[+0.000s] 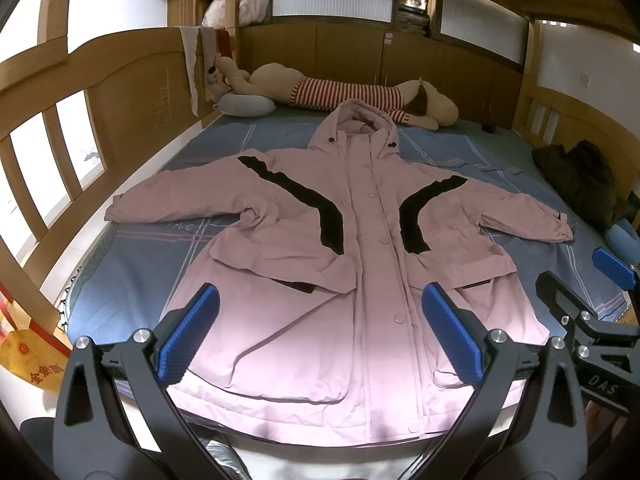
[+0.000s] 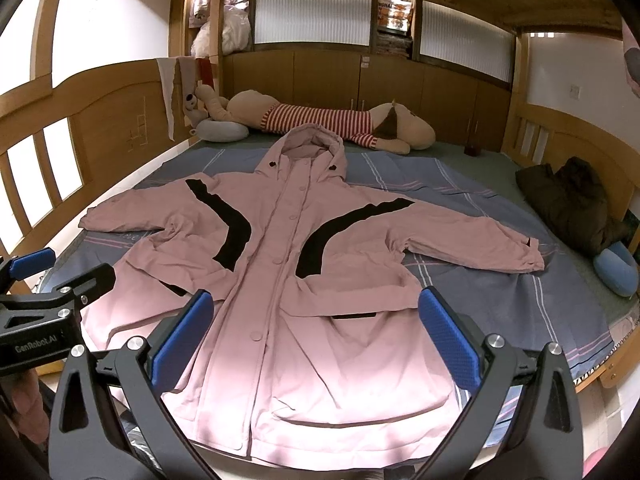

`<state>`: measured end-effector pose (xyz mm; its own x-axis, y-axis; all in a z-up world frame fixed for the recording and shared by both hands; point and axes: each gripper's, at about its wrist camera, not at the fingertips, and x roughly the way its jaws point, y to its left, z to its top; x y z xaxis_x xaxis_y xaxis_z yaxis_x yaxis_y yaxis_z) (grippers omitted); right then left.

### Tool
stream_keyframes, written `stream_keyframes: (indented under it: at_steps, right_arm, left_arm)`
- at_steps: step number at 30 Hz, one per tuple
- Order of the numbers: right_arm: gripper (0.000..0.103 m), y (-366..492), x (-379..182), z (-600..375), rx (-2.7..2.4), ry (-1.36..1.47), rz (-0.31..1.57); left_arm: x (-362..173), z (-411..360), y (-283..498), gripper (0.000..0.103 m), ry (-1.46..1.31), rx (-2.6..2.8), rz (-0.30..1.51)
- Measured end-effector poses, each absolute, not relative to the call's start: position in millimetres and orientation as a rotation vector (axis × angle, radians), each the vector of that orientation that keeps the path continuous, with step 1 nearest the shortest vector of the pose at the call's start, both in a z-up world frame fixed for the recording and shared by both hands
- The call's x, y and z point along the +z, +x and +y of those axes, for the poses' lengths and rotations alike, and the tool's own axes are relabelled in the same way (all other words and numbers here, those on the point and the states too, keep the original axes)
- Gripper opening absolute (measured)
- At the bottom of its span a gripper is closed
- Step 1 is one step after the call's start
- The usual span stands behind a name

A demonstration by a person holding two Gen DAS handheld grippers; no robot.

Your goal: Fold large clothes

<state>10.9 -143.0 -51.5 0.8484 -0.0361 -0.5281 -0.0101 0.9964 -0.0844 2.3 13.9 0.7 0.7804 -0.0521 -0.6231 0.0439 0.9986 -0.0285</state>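
coat (image 1: pixel 368 264) flat on bed (image 1: pixel 152 256), front up, sleeves out, hem nearest | left claw (image 1: pixel 320 332) apart, empty, above hem | right claw (image 2: pixel 316 340) apart, empty | risk: slick padded fabric slips from pinch, fold skews; pocket flaps bunch

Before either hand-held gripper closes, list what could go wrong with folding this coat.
1. The coat hem overhangs the bed edge, so a pull toward the hand-held grippers may drag it off.
2. The puffy sleeves are spread wide; a folded sleeve may spring back open.
3. The plush dog lies just behind the hood, so pushing the coat forward could bunch it.
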Motion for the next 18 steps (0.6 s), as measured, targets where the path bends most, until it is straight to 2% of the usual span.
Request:
stream_keyframes:
  at_steps: [18]
  right_arm:
    - [0.102,11.4,-52.7,-146.1,-0.018,-0.09,0.558]
  left_arm:
    - [0.1,13.9,1.9,0.101,-0.01,-0.053,0.674]
